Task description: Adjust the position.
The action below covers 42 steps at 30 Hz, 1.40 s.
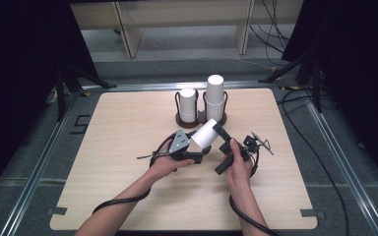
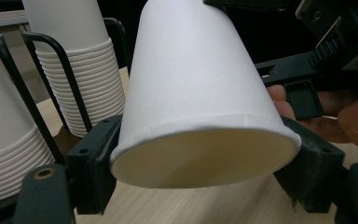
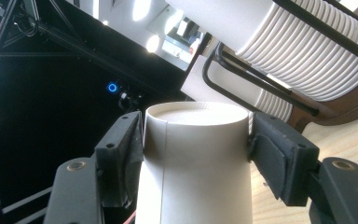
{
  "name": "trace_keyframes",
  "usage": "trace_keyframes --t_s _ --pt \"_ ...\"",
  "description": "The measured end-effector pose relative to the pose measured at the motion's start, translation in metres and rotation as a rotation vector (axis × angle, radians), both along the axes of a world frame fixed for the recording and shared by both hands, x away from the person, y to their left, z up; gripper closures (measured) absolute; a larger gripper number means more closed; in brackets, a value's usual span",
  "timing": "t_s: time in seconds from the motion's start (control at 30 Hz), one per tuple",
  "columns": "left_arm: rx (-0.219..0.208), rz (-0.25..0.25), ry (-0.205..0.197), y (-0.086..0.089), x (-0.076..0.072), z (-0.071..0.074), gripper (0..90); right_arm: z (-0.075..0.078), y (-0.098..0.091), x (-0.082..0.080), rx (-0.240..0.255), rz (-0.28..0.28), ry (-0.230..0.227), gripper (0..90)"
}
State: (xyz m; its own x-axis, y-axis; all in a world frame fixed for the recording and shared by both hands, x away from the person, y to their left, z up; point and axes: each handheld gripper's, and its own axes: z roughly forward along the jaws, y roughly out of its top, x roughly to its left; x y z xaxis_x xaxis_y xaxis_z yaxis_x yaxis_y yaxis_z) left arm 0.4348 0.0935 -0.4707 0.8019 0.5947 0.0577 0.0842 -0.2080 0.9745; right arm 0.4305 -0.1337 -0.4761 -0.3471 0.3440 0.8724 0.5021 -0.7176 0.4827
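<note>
Both hand-held grippers, left hand-held gripper (image 1: 193,147) and right hand-held gripper (image 1: 221,137), sit clamped on one tilted paper cup (image 1: 205,133) above the table (image 1: 128,147), near the cup holder (image 1: 202,118), seemingly to steady it.
</note>
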Motion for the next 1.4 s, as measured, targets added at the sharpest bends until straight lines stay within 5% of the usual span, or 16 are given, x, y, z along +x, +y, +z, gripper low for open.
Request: trace_keyframes --t_s 0.57,0.67,1.13,1.2,1.33,1.37,1.4 --pt "0.001 -0.042 -0.007 0.003 -0.005 0.003 28.2 0.005 -0.002 -0.001 -0.006 0.011 0.005 29.5" --pt "0.005 -0.046 -0.002 0.005 -0.005 0.004 28.7 0.005 -0.004 0.001 -0.056 -0.006 -0.038 28.6" --pt "0.064 -0.064 0.020 0.019 -0.006 0.006 29.4 0.019 -0.014 -0.004 -0.139 -0.033 -0.072 27.3" --pt "0.082 -0.061 0.023 0.024 -0.005 0.006 29.4 0.019 -0.018 -0.004 -0.183 -0.045 -0.106 27.4" --pt "0.102 -0.059 0.023 0.030 -0.005 0.006 29.8 0.022 -0.021 -0.007 -0.213 -0.046 -0.090 27.6" --pt "0.108 -0.061 0.025 0.032 -0.004 0.006 29.7 0.022 -0.025 -0.006 -0.280 -0.057 -0.130 27.8" --pt "0.101 -0.060 0.028 0.034 -0.004 0.006 29.7 0.023 -0.026 -0.007 -0.293 -0.057 -0.125 27.8"
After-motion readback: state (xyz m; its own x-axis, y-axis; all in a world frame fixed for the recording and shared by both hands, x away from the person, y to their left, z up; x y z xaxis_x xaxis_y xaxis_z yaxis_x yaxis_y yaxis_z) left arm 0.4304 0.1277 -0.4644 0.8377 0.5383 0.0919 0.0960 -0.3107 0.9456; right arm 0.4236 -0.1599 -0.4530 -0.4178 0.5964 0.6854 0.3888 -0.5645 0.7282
